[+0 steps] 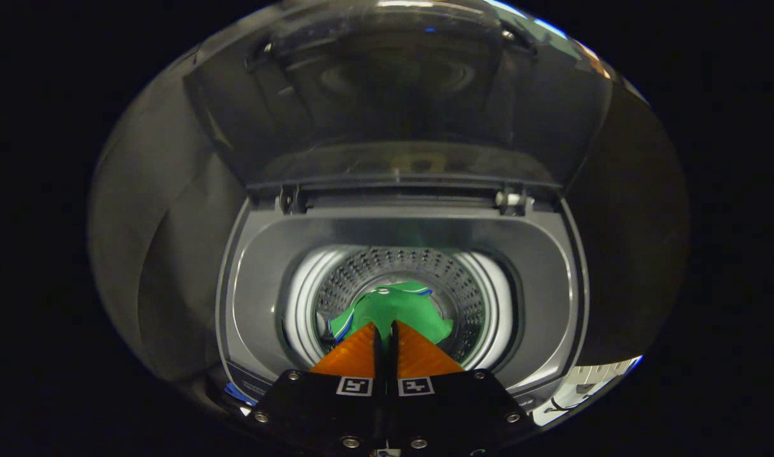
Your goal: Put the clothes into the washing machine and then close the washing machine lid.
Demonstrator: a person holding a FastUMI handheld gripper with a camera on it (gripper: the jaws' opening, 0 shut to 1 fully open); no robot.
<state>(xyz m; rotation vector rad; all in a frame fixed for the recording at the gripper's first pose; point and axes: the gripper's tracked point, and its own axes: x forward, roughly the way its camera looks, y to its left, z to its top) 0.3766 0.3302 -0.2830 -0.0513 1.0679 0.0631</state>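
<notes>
The gripper hung over the open washing machine, its fingers closed together on nothing. The green garment lay in the drum beyond them, lid raised.

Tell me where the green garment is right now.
In the gripper view, the green garment with blue-and-white trim lies inside the perforated metal drum of the top-loading washing machine, just beyond the closed gripper, below the raised transparent lid.

- Near edge of the green garment hidden behind the closed gripper fingertips; grip on cloth impossible to tell.
- Drum floor mostly covered by the garment.
- Top of the raised lid cut off.
</notes>
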